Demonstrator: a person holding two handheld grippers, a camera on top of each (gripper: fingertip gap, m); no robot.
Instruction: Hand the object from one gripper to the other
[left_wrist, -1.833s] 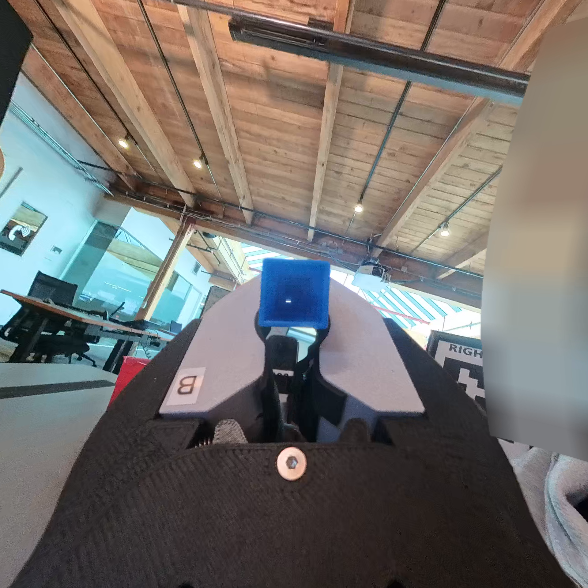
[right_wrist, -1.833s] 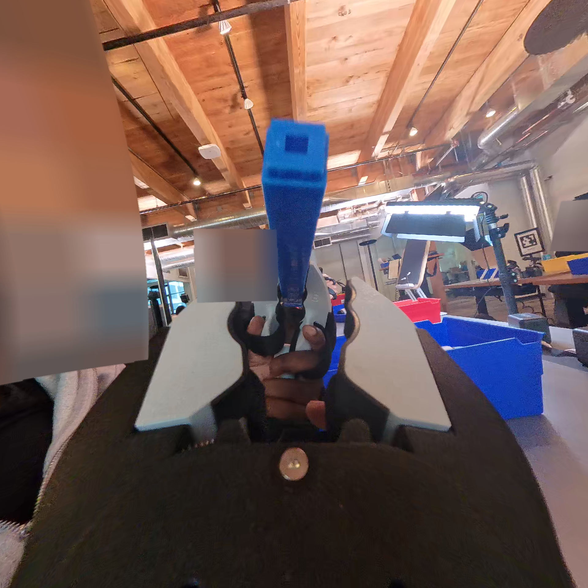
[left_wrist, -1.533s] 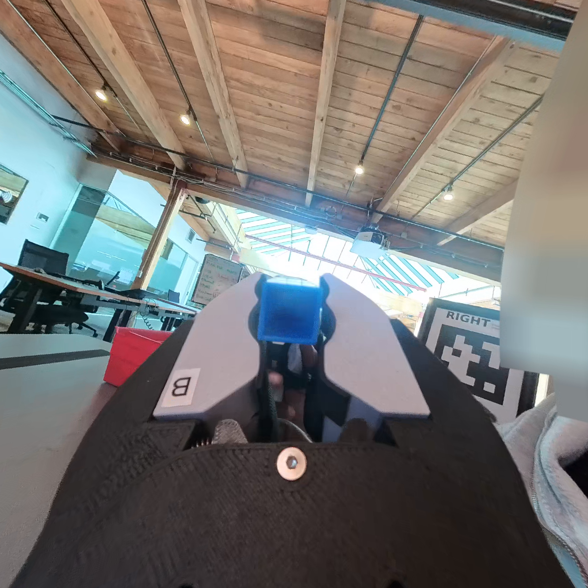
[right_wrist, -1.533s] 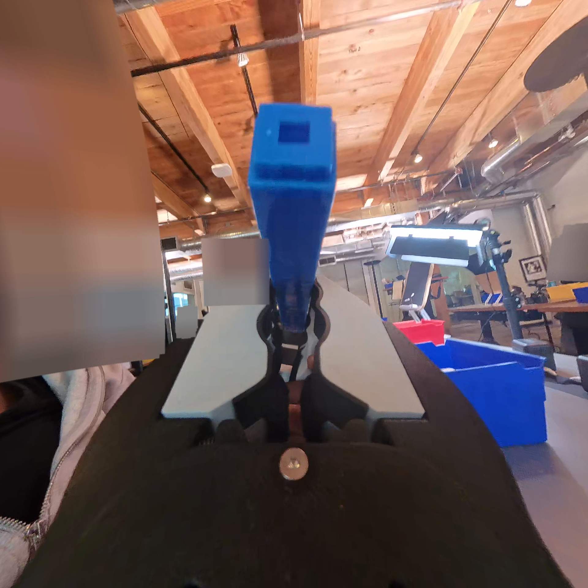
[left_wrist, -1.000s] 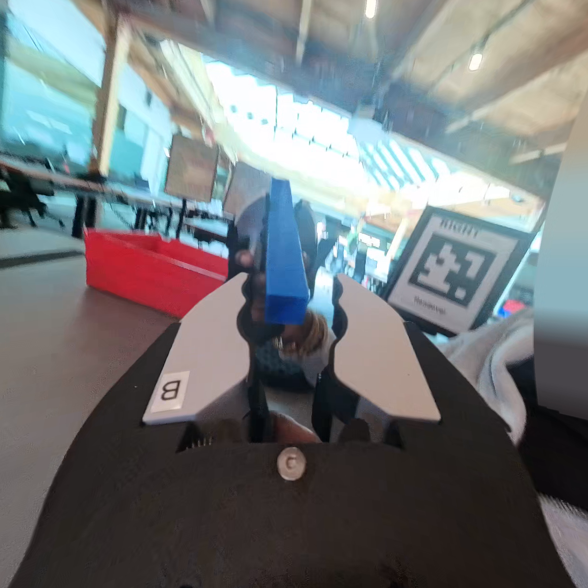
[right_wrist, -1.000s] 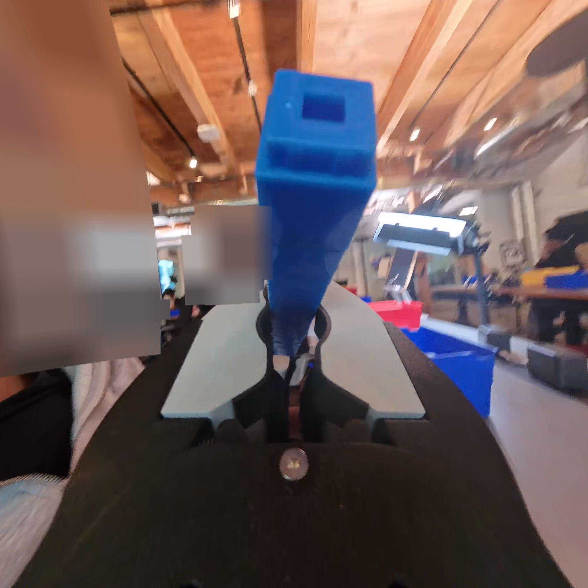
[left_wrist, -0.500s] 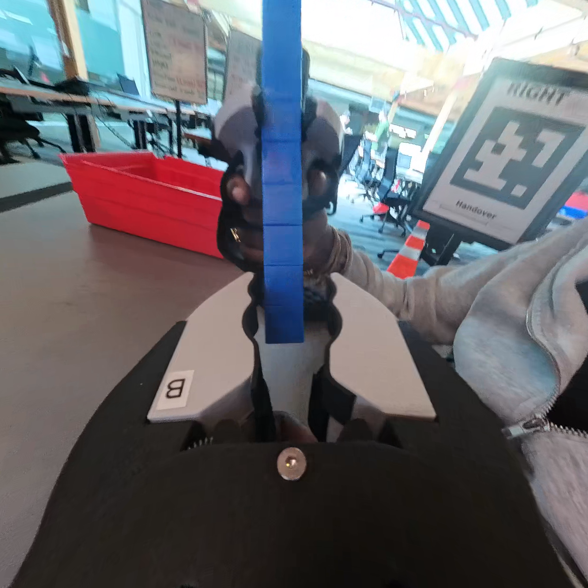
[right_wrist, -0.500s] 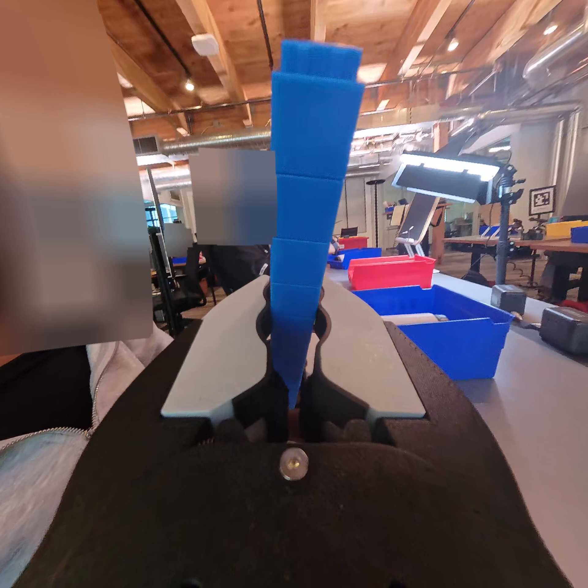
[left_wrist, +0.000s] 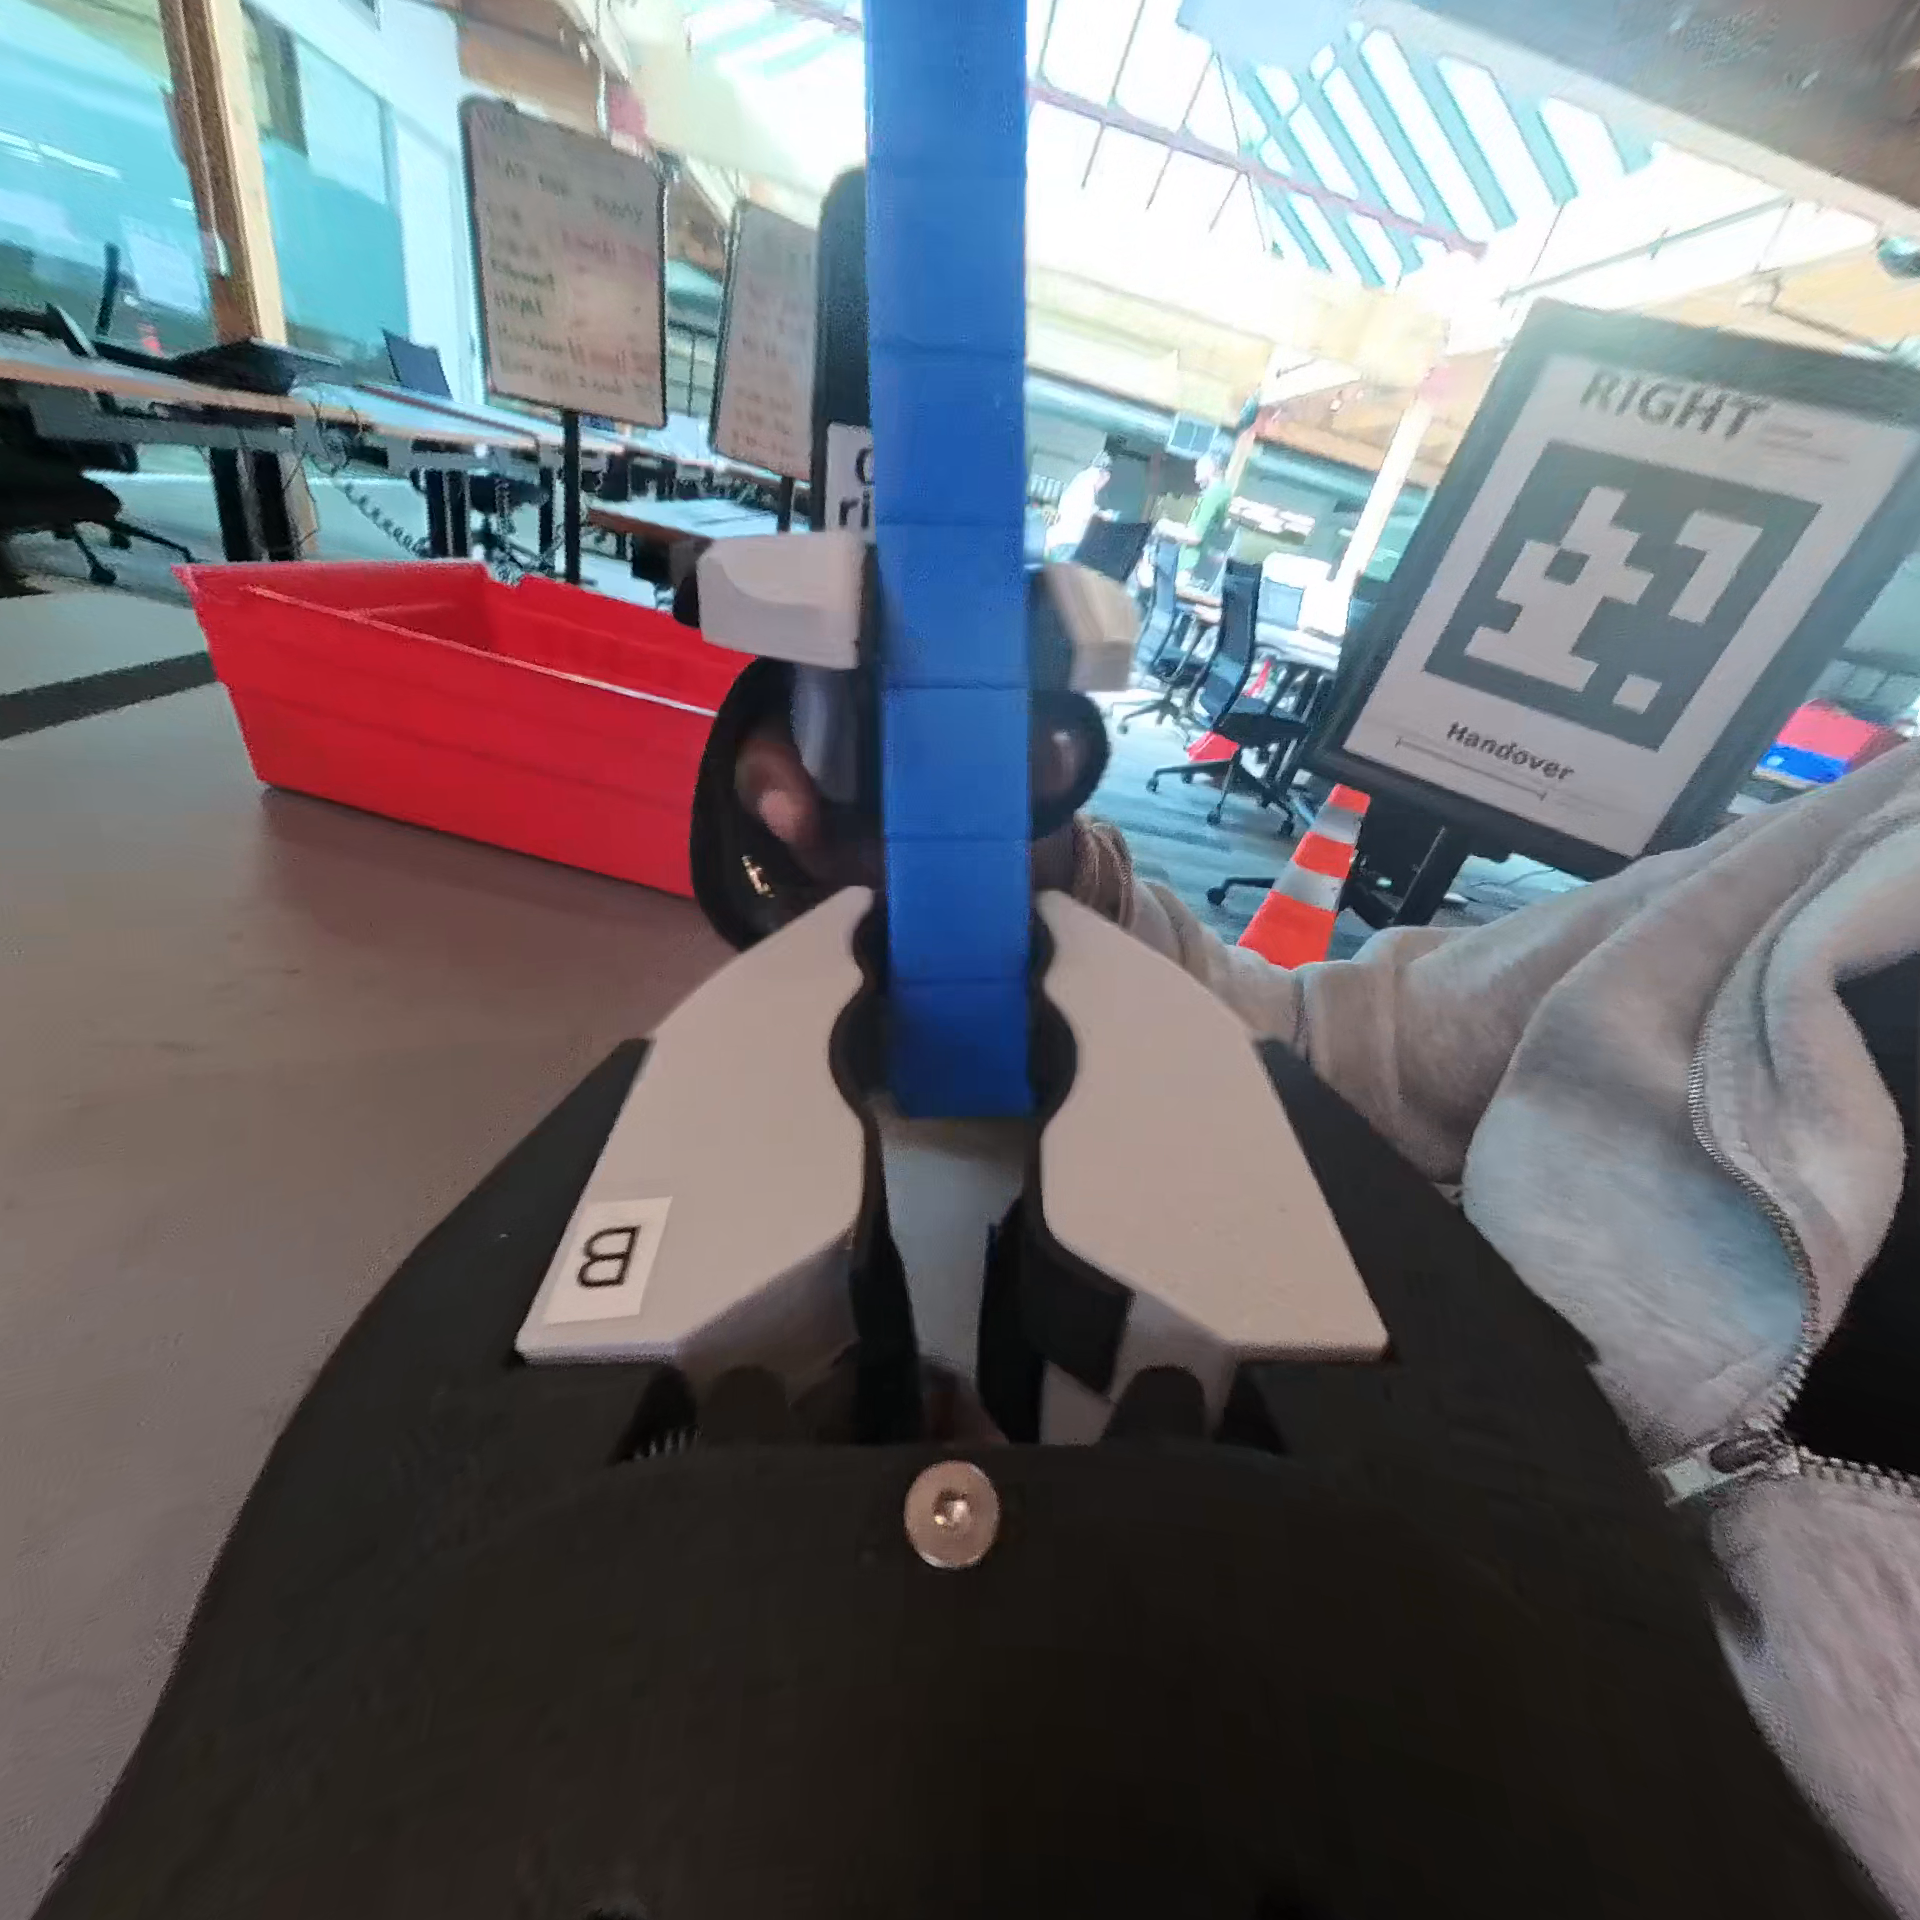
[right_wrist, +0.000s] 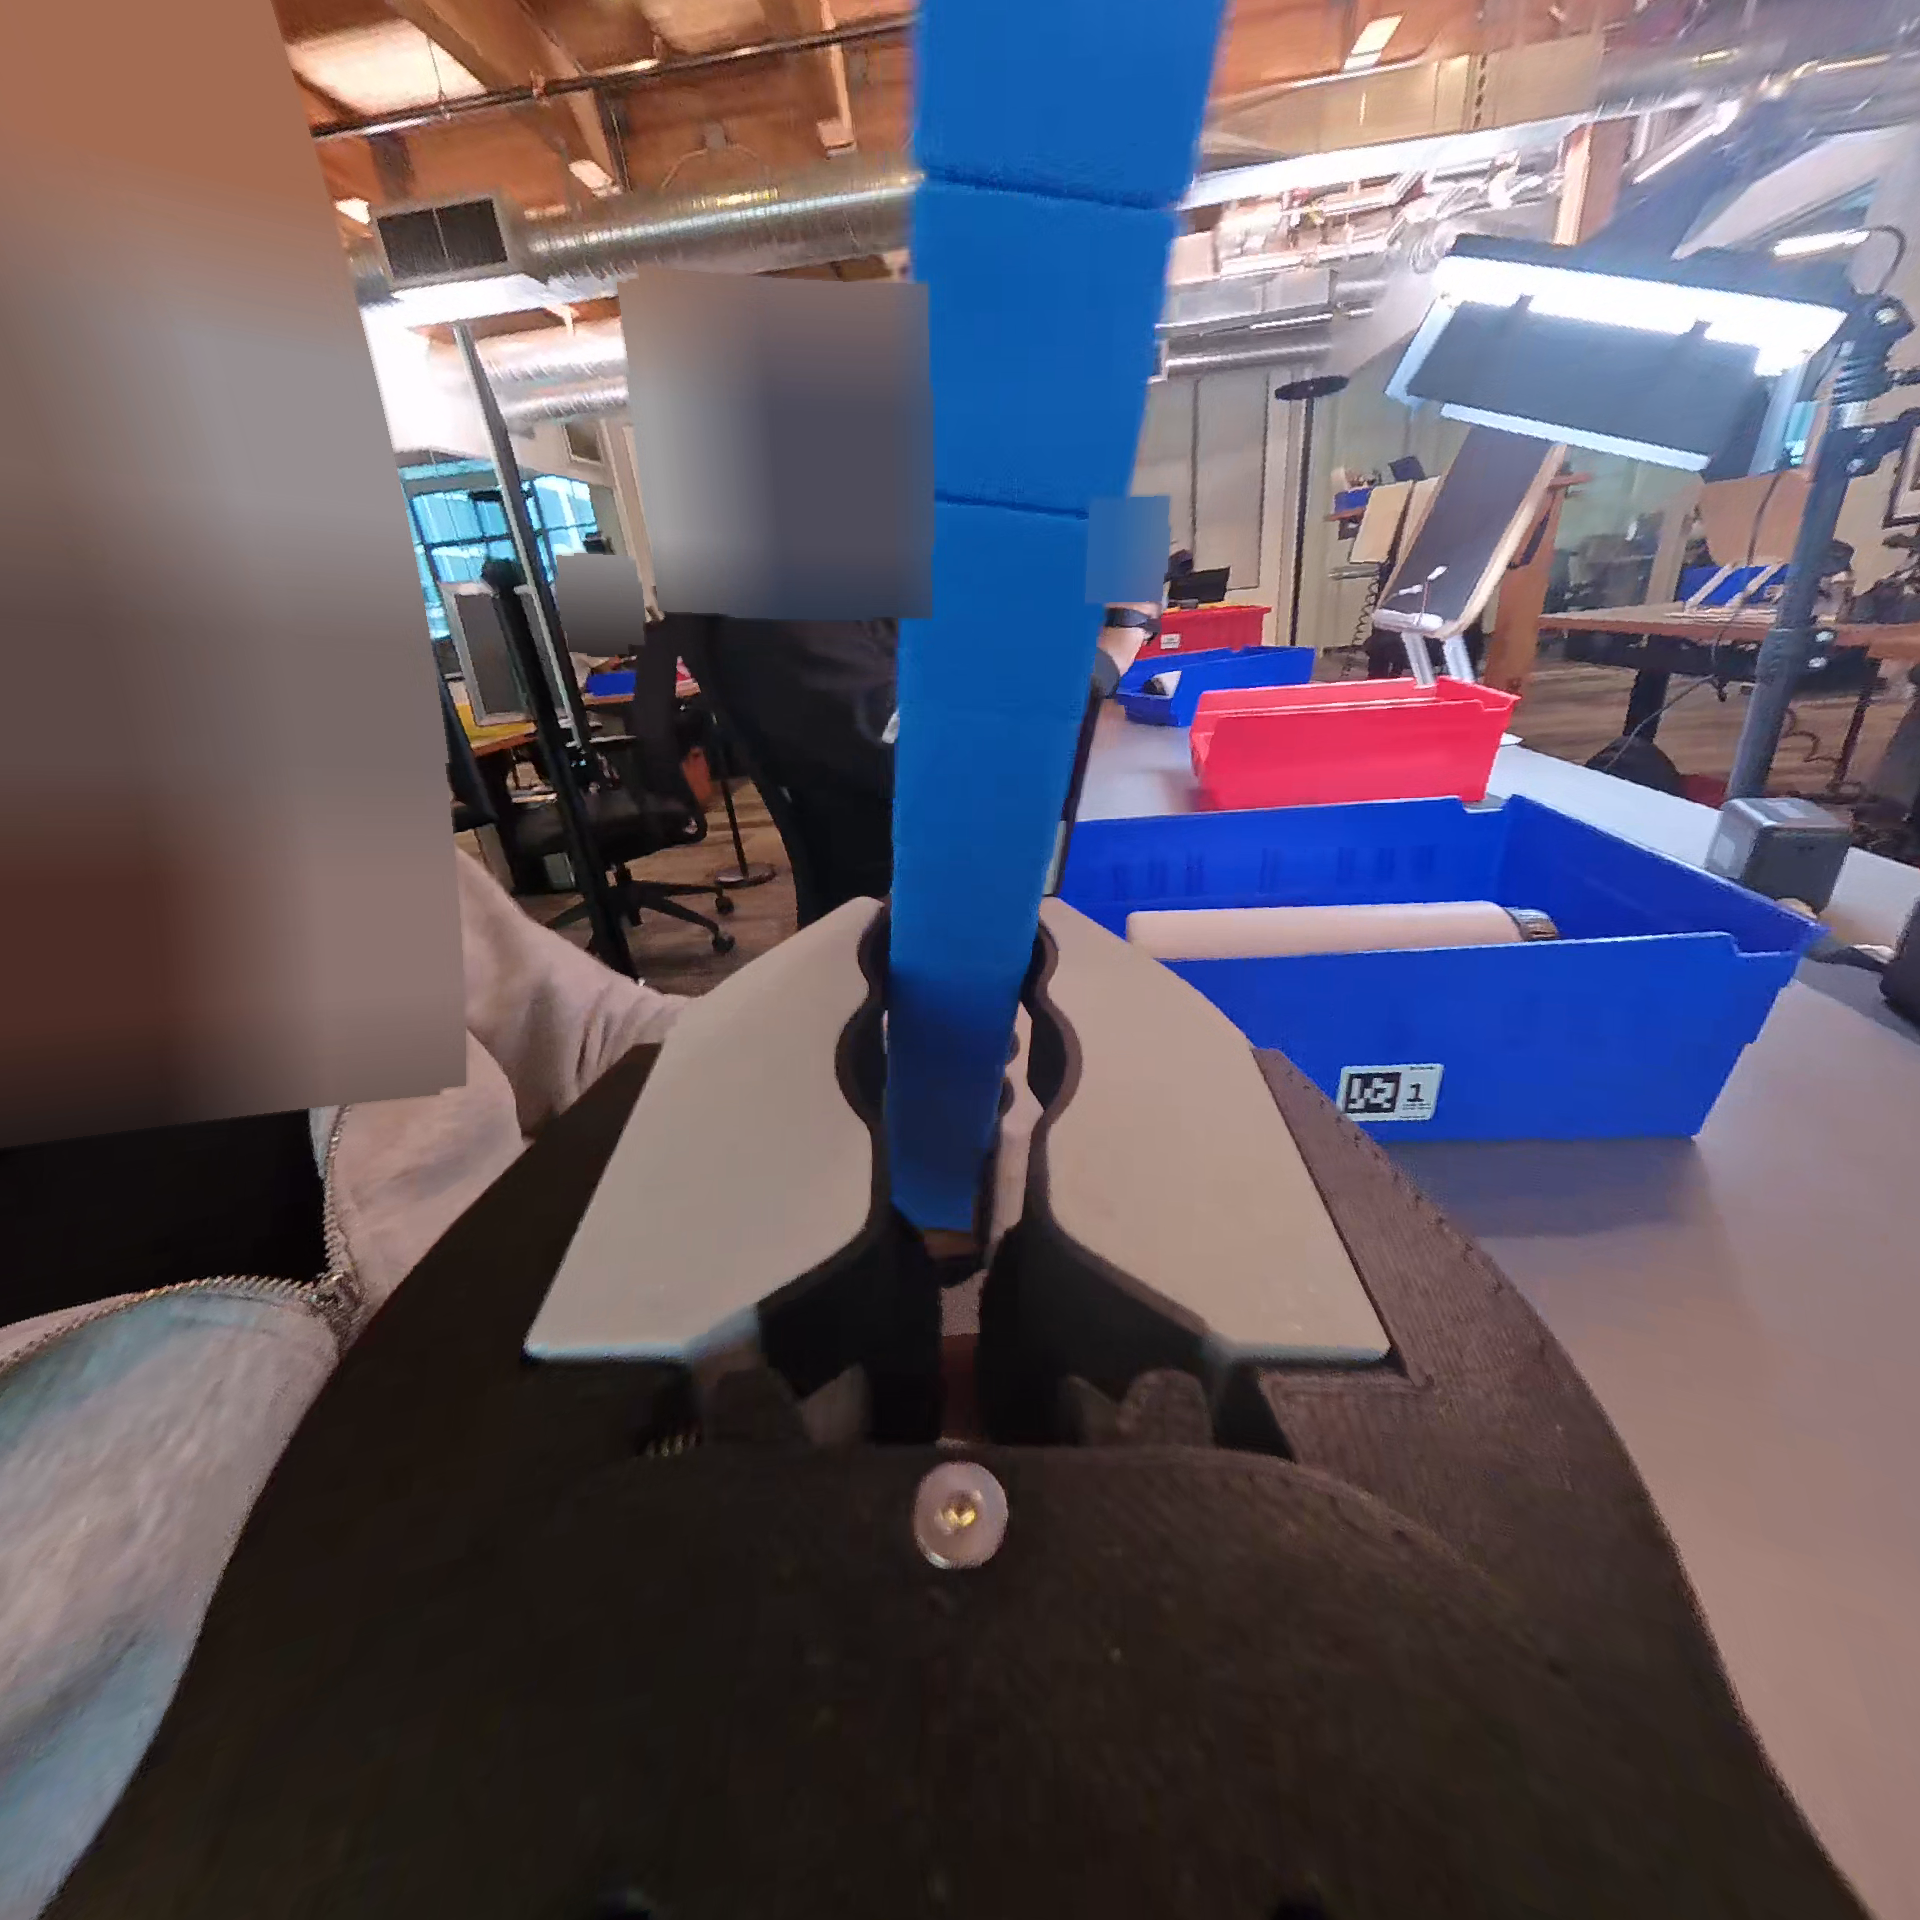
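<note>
1. My right gripper (right_wrist: 956, 935), grey-fingered on a black printed body, is clenched on the long blue plastic bar of stacked square segments (right_wrist: 1008, 644); the bar rises from between its fingertips and runs out of the top of the right wrist view

2. In the left wrist view the same bar (left_wrist: 951, 623) stands upright, its lower end between the fingers of my left gripper (left_wrist: 951, 925). These fingers sit close against both sides of the bar, but I cannot tell whether they press it

3. Farther along the bar, the right gripper (left_wrist: 914, 618) appears from the front, its grey fingers on both sides of the bar

4. A long red plastic bin (left_wrist: 457, 686) rests on the grey table (left_wrist: 260, 987) behind and to the left

5. A blue plastic bin (right_wrist: 1507, 997) holding a pale cylinder (right_wrist: 1320, 925) sits to the right, with a second red bin (right_wrist: 1351, 743) beyond it
</note>
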